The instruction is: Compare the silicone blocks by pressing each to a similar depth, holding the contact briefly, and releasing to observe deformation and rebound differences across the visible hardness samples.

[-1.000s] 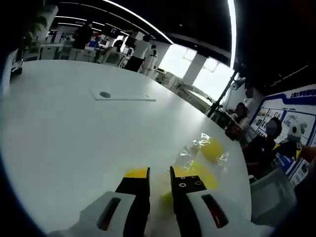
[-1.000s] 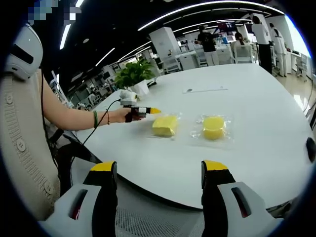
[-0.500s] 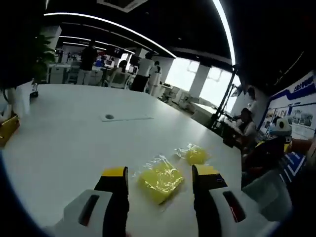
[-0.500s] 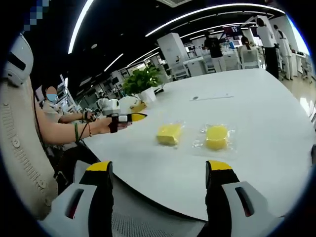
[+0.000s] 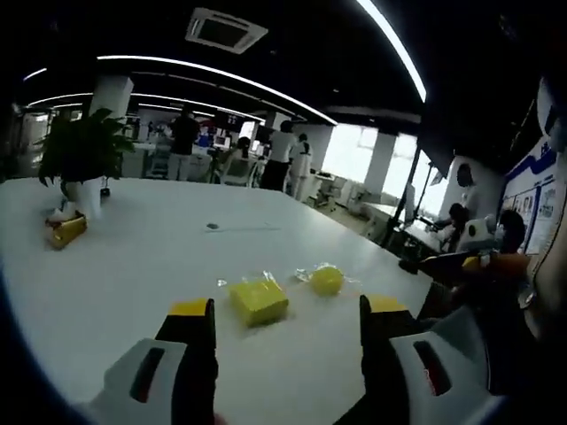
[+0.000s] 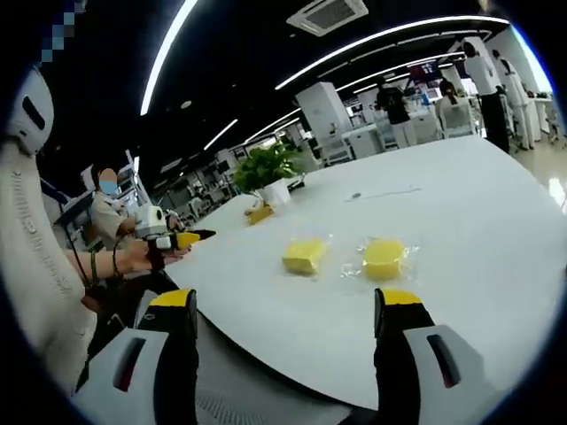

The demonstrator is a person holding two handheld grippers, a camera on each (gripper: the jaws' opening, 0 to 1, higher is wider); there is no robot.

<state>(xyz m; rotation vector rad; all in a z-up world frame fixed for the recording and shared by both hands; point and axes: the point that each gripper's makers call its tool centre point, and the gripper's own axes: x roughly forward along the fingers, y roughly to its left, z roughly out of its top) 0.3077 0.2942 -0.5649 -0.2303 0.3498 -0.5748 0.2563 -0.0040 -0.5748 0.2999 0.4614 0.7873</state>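
Two yellow silicone blocks in clear wrap lie on the white round table (image 5: pixel 133 266). In the left gripper view the square block (image 5: pixel 259 299) is nearer and the round block (image 5: pixel 326 280) sits just right of it and farther back. My left gripper (image 5: pixel 288 310) stands open, back from the square block, holding nothing. In the right gripper view the square block (image 6: pixel 304 255) lies left of the round block (image 6: pixel 384 258). My right gripper (image 6: pixel 286 301) is open off the table's near edge (image 6: pixel 292 354). The left gripper (image 6: pixel 177 239) shows at the left, held in a hand.
A potted plant (image 5: pixel 84 150) and a small yellow object (image 5: pixel 66 230) stand at the table's far side, also seen as the plant (image 6: pixel 266 168). A thin flat panel (image 6: pixel 385 192) lies mid-table. People stand at desks behind. A seated person (image 6: pixel 106 208) is at the left.
My left gripper has opened from nearly shut by the square block and drawn back away from both blocks. The right gripper's view has pulled back slightly; its jaws stay open.
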